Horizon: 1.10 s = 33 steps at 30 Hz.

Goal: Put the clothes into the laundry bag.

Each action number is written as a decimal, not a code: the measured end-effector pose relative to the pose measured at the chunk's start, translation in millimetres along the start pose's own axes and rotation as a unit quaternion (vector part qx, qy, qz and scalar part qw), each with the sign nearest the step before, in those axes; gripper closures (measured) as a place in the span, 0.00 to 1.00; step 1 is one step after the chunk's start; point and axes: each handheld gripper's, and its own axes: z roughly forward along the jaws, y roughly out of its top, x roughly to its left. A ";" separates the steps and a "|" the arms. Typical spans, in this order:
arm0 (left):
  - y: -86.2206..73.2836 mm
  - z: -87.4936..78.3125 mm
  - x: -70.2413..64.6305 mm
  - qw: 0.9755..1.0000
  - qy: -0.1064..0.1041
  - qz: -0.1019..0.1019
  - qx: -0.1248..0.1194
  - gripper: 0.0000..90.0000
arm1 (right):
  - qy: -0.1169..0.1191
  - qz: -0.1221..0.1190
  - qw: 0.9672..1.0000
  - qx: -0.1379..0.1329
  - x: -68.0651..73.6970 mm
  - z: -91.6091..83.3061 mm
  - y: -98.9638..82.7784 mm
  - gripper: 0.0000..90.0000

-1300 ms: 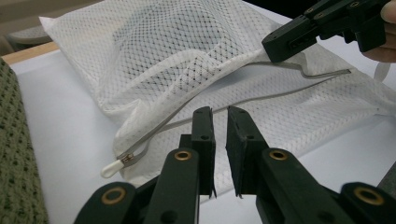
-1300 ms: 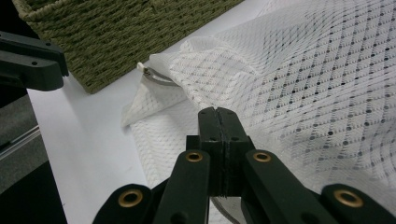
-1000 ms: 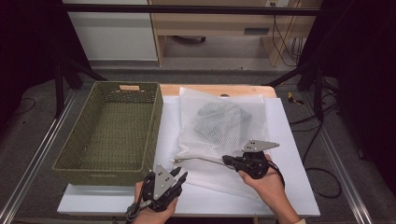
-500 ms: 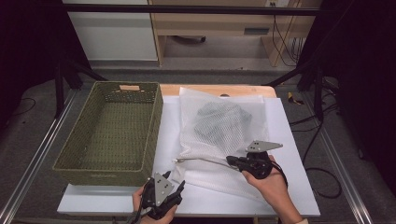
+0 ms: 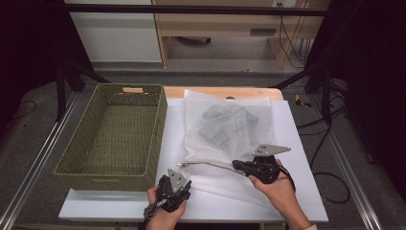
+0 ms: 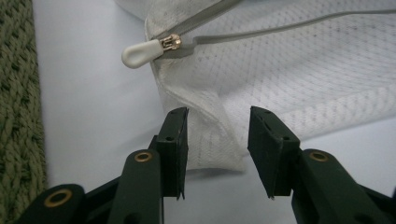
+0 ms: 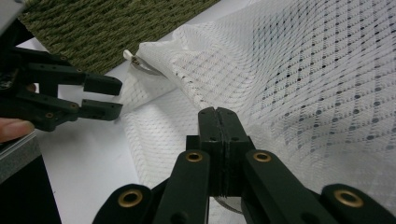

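The white mesh laundry bag (image 5: pixel 225 139) lies mid-surface toward the right edge, bare board along the near edge. The left gripper (image 6: pixel 217 140), lower than before, has jaws spread and just closing, astride the bag's corner below the zipper pull (image 6: pixel 140 52). The right gripper (image 7: pixel 218 123) pinches mesh. A green basket (image 5: pixel 115 136) sits at the left edge.

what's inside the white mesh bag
A dark grey bundle, probably folded cloth, shows through the white mesh bag near its middle. The netting blurs it, so what it is, and anything beneath it, cannot be told.
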 end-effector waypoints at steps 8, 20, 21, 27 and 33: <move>1.3 6.2 4.0 1.000 -0.013 0.001 0.008 0.91 | 0.000 0.000 1.000 -0.001 0.0 0.1 0.2 1.00; -7.6 -36.2 12.1 0.998 -0.044 -0.026 -0.024 1.00 | -0.001 -0.012 1.000 0.012 0.6 4.6 -1.6 1.00; -9.1 -40.0 12.1 0.998 -0.049 -0.025 -0.018 1.00 | -0.003 -0.011 1.000 0.015 1.5 4.8 -1.8 1.00; -21.2 -54.5 6.4 0.998 -0.065 -0.006 -0.003 1.00 | -0.001 -0.021 0.999 0.046 7.5 9.5 -10.5 1.00; -33.0 -58.8 2.5 0.997 -0.077 -0.002 0.009 1.00 | -0.001 -0.032 0.997 0.074 13.1 15.0 -23.6 1.00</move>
